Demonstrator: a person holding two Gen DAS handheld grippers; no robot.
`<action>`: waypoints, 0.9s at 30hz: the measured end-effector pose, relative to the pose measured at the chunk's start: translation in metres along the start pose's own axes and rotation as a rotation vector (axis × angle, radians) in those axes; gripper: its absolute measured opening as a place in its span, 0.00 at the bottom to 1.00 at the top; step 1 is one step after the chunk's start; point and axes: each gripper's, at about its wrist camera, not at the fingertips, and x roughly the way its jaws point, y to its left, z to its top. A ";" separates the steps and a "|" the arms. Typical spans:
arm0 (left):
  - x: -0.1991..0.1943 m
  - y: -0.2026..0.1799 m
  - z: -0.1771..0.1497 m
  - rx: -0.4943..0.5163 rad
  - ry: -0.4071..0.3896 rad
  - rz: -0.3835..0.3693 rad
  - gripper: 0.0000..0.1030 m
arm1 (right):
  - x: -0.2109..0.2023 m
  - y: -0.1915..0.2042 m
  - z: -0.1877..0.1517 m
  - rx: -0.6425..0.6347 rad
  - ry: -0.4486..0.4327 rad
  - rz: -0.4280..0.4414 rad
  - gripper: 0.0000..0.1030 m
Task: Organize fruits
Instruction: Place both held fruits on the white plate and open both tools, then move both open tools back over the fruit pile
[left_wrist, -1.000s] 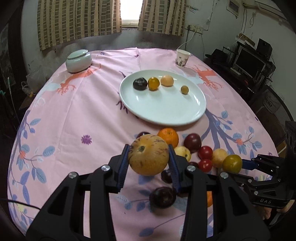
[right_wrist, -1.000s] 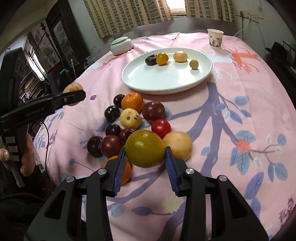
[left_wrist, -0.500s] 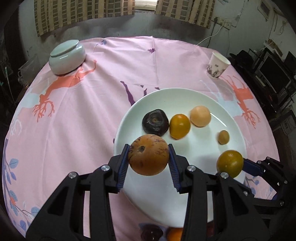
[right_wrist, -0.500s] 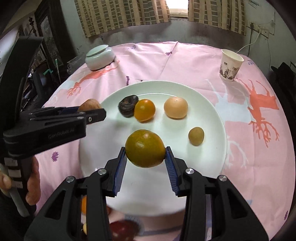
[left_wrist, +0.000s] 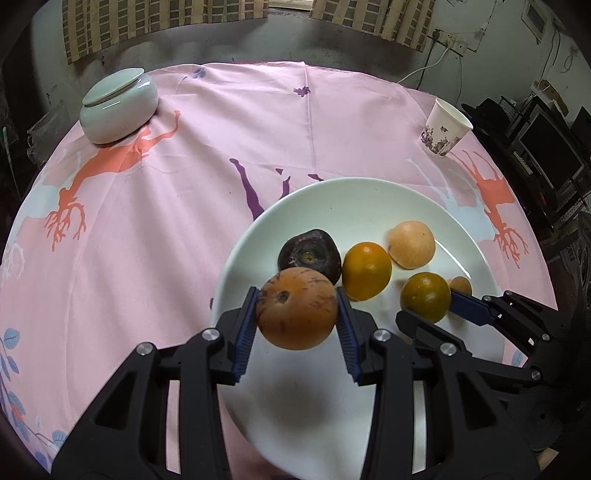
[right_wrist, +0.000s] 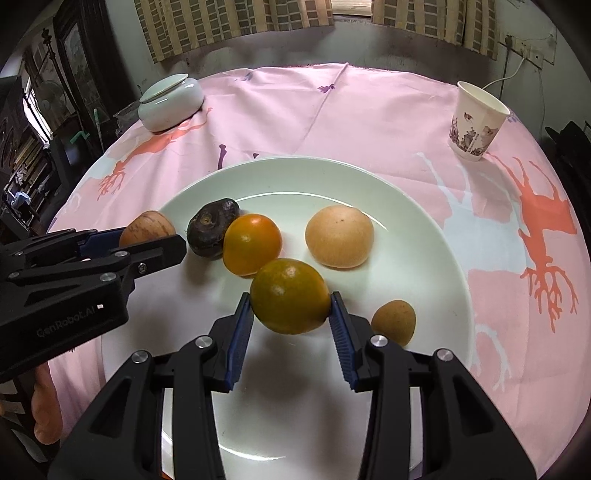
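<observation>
Since a second ago both hands have carried their fruit from the loose pile to above the white plate (right_wrist: 436, 236). The left gripper (left_wrist: 297, 319) clamps a brown speckled fruit (left_wrist: 297, 308) over the plate's left edge; the right gripper (right_wrist: 291, 325) clamps a green-orange citrus (right_wrist: 290, 301) beside the 4 fruits already lying there. To finish well, I would lower each fruit onto bare plate, the speckled one further inward, then release gently so nothing rolls onto the pink surface (left_wrist: 184, 184).
</observation>
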 end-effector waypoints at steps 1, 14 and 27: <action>0.001 -0.001 0.000 0.003 0.004 -0.001 0.41 | 0.000 0.001 0.001 -0.007 -0.002 -0.007 0.41; -0.112 0.007 -0.063 0.036 -0.176 -0.021 0.90 | -0.098 0.013 -0.049 -0.114 -0.117 -0.043 0.78; -0.145 0.029 -0.253 0.059 -0.158 -0.014 0.92 | -0.158 0.023 -0.244 -0.006 -0.075 -0.072 0.95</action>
